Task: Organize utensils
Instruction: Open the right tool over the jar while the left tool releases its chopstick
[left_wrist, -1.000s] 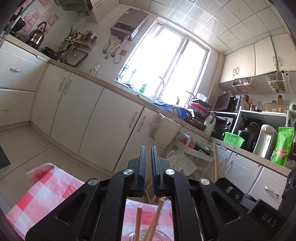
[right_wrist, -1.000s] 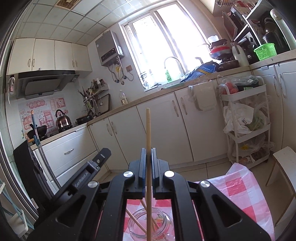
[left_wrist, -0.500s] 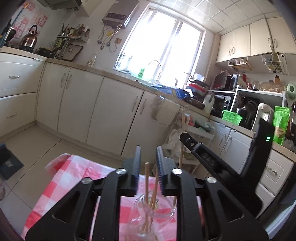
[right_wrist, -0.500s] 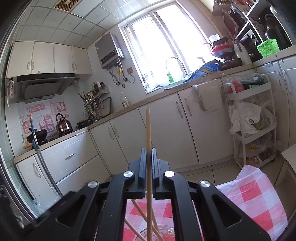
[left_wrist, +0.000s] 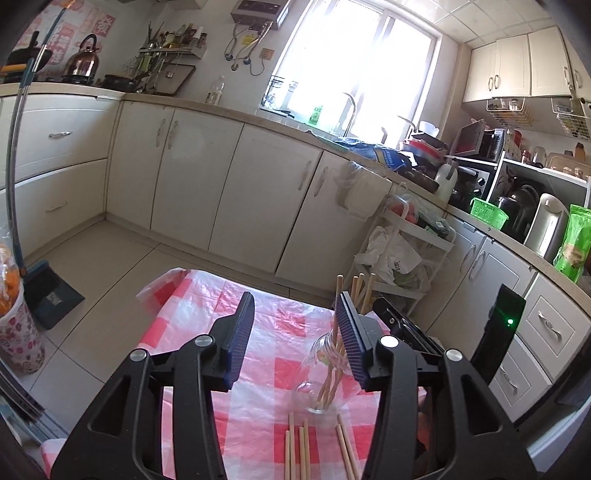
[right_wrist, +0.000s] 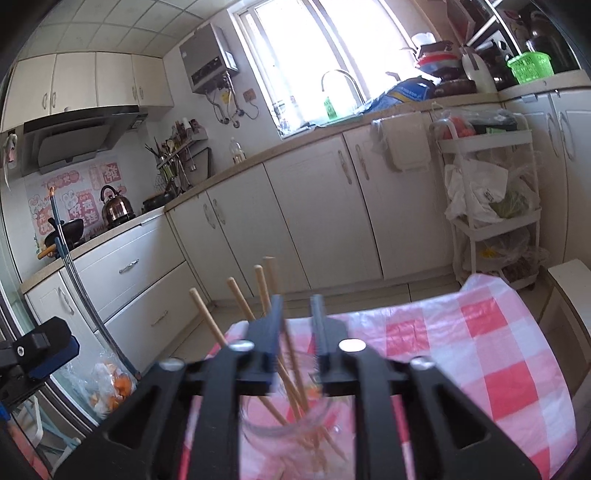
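A clear glass jar (left_wrist: 322, 384) stands on the red-and-white checked tablecloth (left_wrist: 273, 339) and holds several wooden chopsticks (left_wrist: 364, 291). Several more chopsticks (left_wrist: 295, 446) lie flat on the cloth in front of the jar. My left gripper (left_wrist: 293, 317) is open and empty, above the cloth just left of the jar. In the right wrist view the jar (right_wrist: 291, 424) sits right below my right gripper (right_wrist: 295, 314), which is open with its fingers either side of the standing chopsticks (right_wrist: 266, 288). The right gripper's body (left_wrist: 402, 332) shows behind the jar.
White kitchen cabinets (left_wrist: 229, 184) run behind the table. A white trolley with bags (left_wrist: 399, 251) stands at the right. A dustpan (left_wrist: 51, 295) and a flowered cup (left_wrist: 18, 332) are at the left. A white stool edge (right_wrist: 569, 280) is by the table's far corner.
My right gripper has opened and let go of the chopstick, which now stands in the jar. My left gripper has opened wide and tilted down toward the table.
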